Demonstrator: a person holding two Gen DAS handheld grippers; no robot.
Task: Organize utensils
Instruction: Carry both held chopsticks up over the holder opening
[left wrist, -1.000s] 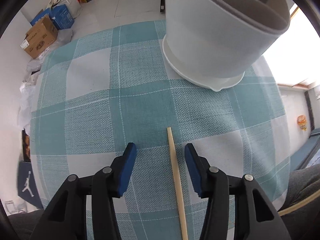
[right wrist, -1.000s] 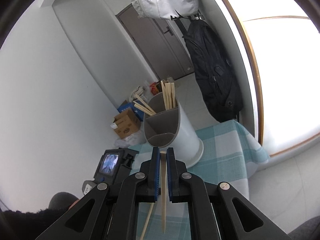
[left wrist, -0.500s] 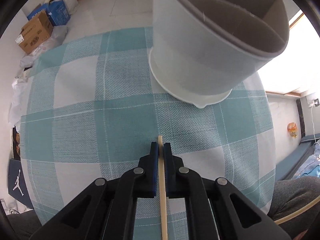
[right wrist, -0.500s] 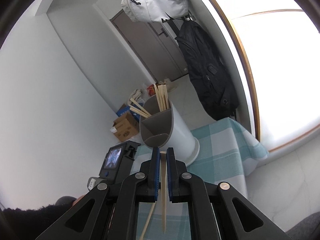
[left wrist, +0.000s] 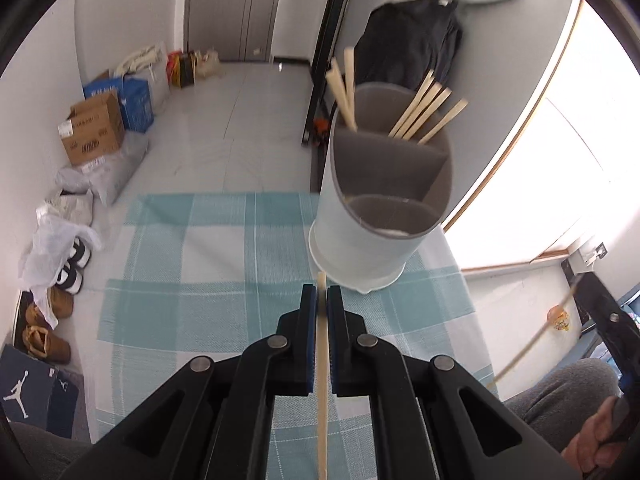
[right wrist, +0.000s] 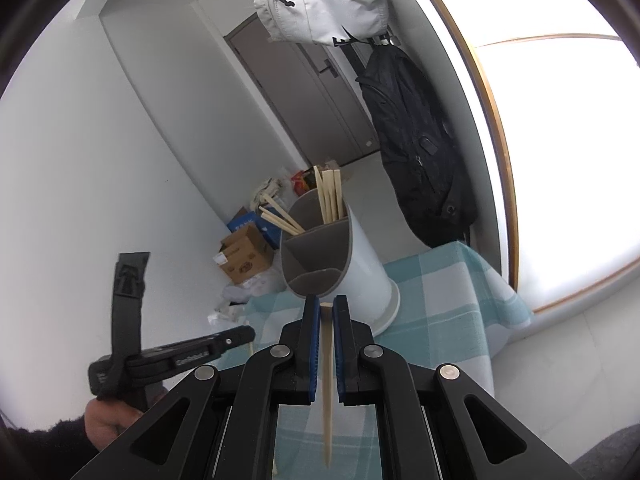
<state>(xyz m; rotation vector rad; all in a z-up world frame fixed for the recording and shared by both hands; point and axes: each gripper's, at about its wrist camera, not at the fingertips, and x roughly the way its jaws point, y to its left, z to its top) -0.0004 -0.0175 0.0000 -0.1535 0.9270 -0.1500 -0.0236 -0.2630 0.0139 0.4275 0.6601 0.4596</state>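
My left gripper (left wrist: 321, 300) pinches one pale wooden chopstick (left wrist: 321, 380) above the teal-checked bench (left wrist: 208, 280); my right gripper (right wrist: 327, 312) clamps another chopstick (right wrist: 327, 384). Ahead stands the white cylindrical divided holder (left wrist: 360, 248), its far compartments holding more wooden chopsticks (left wrist: 424, 116); the near compartment's contents cannot be made out.

Holder (left wrist: 360, 236) on tablecloth (left wrist: 208, 264); chopsticks (left wrist: 424, 116) in rear compartments; boxes (left wrist: 94, 128) on floor left.
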